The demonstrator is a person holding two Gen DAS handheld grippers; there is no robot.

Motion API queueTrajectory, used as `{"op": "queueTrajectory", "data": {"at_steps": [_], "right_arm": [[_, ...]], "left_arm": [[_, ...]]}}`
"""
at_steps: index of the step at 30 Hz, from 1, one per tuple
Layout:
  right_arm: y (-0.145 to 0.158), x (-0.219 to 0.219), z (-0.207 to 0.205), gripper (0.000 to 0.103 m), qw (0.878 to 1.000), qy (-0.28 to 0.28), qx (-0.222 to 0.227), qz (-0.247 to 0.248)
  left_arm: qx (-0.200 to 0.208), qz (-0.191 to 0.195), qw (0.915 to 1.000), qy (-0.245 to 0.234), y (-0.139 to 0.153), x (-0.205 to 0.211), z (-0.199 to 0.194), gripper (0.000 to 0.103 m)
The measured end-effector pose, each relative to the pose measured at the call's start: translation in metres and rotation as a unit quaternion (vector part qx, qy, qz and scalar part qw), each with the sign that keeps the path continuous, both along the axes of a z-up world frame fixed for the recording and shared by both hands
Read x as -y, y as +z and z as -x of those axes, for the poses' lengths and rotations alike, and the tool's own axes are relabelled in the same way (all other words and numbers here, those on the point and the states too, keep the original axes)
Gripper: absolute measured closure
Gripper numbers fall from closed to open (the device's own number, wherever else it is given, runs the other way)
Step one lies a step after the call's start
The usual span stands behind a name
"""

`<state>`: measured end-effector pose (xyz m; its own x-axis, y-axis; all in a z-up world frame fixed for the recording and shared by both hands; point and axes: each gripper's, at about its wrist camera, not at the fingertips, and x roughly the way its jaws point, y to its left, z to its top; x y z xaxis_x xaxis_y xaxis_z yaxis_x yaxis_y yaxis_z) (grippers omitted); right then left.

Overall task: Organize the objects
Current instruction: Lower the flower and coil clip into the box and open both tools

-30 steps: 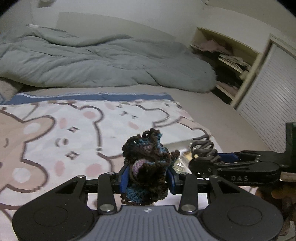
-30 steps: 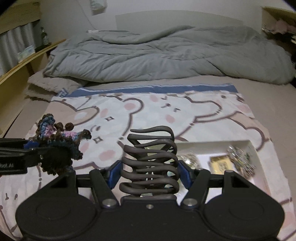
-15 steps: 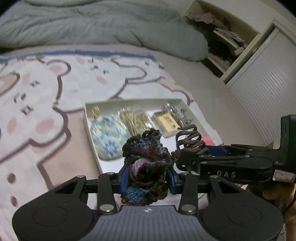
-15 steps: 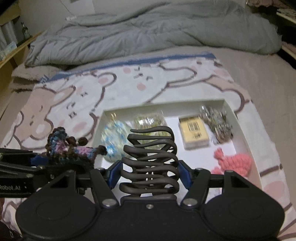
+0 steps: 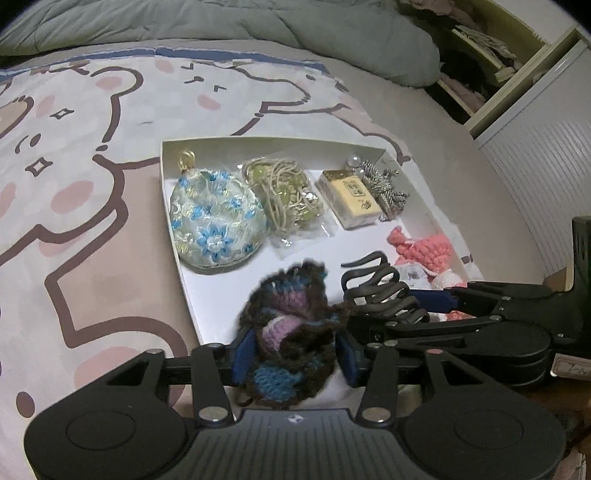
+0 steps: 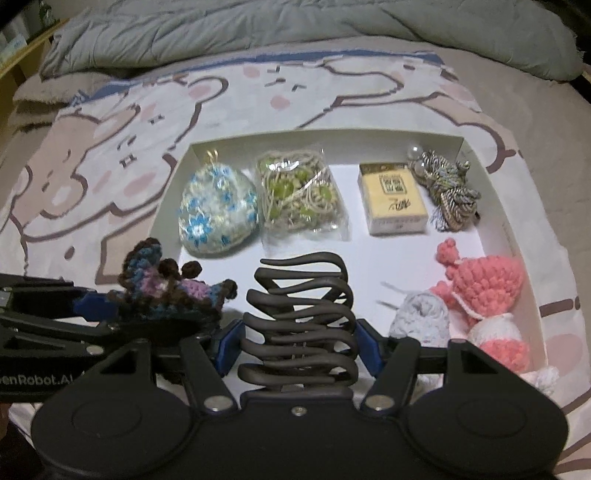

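My left gripper (image 5: pixel 293 350) hovers over the near left part of the white tray (image 5: pixel 258 139). A dark brown, blue and purple crocheted piece (image 5: pixel 291 328) sits between its blue pads, blurred. The jaws are opening, and the pads still touch the yarn. To its right, my right gripper (image 6: pixel 299 343) is shut on a dark wavy hair claw clip (image 6: pixel 303 314) above the tray's (image 6: pixel 332 134) near middle. In the right wrist view, the left gripper (image 6: pixel 122 306) with the crocheted piece (image 6: pixel 166 291) is at the left. The left wrist view shows the claw clip (image 5: pixel 376 288) in the right gripper (image 5: pixel 417 306).
The tray holds a floral pouch (image 6: pixel 218 210), a bag of green beads and cord (image 6: pixel 299 192), a yellow box (image 6: pixel 395 203), a silver tassel (image 6: pixel 447 192), a pink crochet doll (image 6: pixel 484 284) and a pale crochet bit (image 6: pixel 421 317). A bear-print blanket (image 5: pixel 92 166) and grey duvet (image 6: pixel 295 29) lie beyond.
Both grippers sank and tipped down toward the tray, which now fills the views. The left jaws have spread a little around the crocheted piece; the clip stays gripped.
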<state>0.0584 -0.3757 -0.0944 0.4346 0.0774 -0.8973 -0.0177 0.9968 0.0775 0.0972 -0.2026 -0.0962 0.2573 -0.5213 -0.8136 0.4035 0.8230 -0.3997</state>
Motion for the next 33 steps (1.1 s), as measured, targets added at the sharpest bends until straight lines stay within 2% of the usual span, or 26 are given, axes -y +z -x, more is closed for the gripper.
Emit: {"op": "queueTrajectory", "data": {"at_steps": [2, 6, 13, 17, 21, 25, 28, 33], "right_arm": [[-0.003, 0.001, 0.0, 0.037, 1.0, 0.003, -0.008, 0.004], [-0.005, 0.003, -0.001, 0.038, 1.0, 0.0, -0.014, 0.004], [0.007, 0.011, 0.001, 0.036, 1.0, -0.018, 0.005, -0.004], [0.022, 0.018, 0.004, 0.031, 0.998, -0.04, 0.036, -0.017], [0.036, 0.018, 0.009, 0.029, 0.997, -0.055, 0.058, -0.013], [0.064, 0.012, 0.02, 0.016, 0.992, -0.058, 0.108, 0.004], [0.083, 0.008, 0.026, 0.014, 0.988, -0.071, 0.134, 0.011], [0.1, 0.001, 0.038, 0.014, 0.983, -0.09, 0.153, 0.035]], "left_arm": [[0.002, -0.002, 1.0, -0.001, 0.0, 0.0, -0.001, 0.044], [0.004, -0.003, 1.0, -0.001, 0.001, 0.001, -0.002, 0.043], [0.011, -0.011, 0.9999, -0.001, 0.01, -0.002, -0.003, 0.042], [0.041, -0.019, 0.999, 0.001, 0.028, -0.005, -0.002, 0.035], [0.089, -0.027, 0.9957, 0.006, 0.054, -0.012, 0.0, 0.03], [0.117, -0.023, 0.9926, 0.022, 0.078, -0.027, 0.0, 0.027], [0.143, -0.031, 0.9884, 0.042, 0.095, -0.04, 0.003, 0.019], [0.176, -0.062, 0.9811, 0.053, 0.115, -0.054, 0.014, 0.015]]}}
